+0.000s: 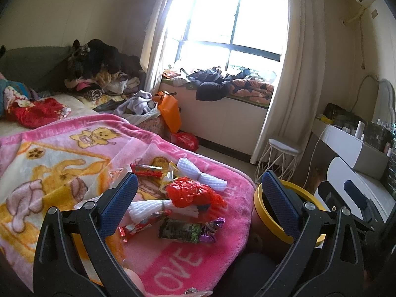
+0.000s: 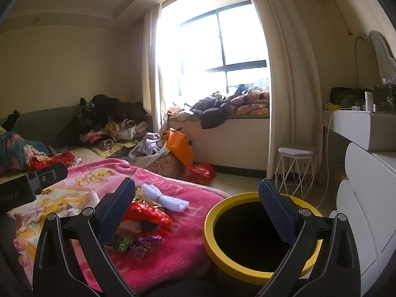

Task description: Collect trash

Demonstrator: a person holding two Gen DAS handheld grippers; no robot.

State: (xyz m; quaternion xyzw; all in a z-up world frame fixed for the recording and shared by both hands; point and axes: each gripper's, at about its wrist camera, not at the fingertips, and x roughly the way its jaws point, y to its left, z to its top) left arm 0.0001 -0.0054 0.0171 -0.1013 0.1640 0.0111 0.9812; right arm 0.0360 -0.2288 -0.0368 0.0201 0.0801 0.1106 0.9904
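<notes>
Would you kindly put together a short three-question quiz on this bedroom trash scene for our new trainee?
1. True or false: the left tool is open and holds nothing.
2. Which item lies farthest from the camera in the left wrist view? A) red plastic bag B) white foam net C) green snack wrapper
3. What colour is the rim of the trash bin beside the pink blanket?

Key: 1 true; 2 B; 3 yellow.
</notes>
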